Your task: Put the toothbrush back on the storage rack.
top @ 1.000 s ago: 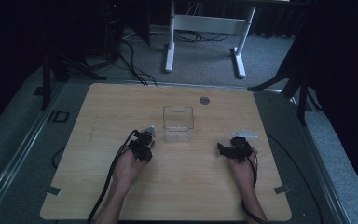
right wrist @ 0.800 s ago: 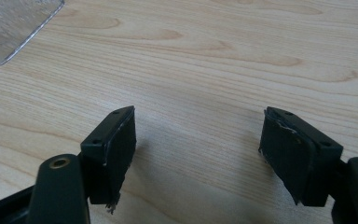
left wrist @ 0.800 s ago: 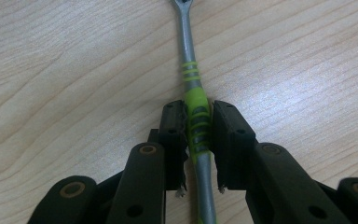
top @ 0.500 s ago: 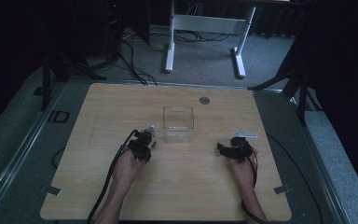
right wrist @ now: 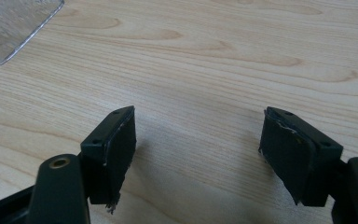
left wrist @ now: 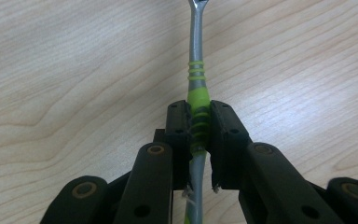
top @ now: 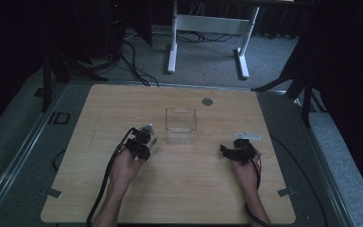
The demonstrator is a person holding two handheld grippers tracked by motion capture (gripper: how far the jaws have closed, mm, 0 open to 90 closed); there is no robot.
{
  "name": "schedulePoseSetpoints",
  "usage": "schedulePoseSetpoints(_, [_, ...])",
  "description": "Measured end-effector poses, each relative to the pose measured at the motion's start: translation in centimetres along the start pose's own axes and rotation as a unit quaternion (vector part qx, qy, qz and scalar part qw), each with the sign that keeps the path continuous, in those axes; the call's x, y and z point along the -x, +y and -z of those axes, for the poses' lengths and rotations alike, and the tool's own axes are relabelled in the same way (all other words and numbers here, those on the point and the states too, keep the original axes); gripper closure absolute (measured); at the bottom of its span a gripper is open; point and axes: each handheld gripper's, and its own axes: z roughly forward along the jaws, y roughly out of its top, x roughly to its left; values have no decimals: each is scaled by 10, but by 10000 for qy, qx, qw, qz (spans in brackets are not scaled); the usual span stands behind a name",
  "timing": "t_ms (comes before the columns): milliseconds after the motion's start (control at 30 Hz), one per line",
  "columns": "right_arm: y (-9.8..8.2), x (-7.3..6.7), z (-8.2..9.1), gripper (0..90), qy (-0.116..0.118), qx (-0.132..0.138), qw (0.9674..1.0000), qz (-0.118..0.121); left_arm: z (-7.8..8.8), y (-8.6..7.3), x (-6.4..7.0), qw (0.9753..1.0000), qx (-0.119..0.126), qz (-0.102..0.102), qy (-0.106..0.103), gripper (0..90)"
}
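A slim metal tool with a green-banded handle (left wrist: 198, 100) lies along the wooden table, and my left gripper (left wrist: 198, 122) is shut on its green part. In the high view the left gripper (top: 147, 136) sits just left of a clear plastic box (top: 181, 125), with the tool's tip (top: 155, 141) pointing toward the box. My right gripper (right wrist: 198, 142) stands open over bare wood with nothing between its jaws. In the high view the right gripper (top: 228, 150) rests to the right of the box, its jaws turned left.
The clear box's corner (right wrist: 14, 23) shows at the upper left of the right gripper view. A small round grey disc (top: 207, 101) lies near the table's far edge. Beyond the table stand a white desk frame (top: 208, 28) and cables on the floor.
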Motion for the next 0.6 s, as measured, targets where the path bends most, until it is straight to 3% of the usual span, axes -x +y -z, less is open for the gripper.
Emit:
schedulePoseSetpoints(200, [0, 0, 0, 267, 1, 0, 10000, -1, 4, 1, -5, 9995, 238, 45, -177, 789])
schedulePoseSetpoints(600, [0, 0, 0, 267, 3, 1, 10000, -5, 14, -3, -15, 9968, 758, 252, -91, 789])
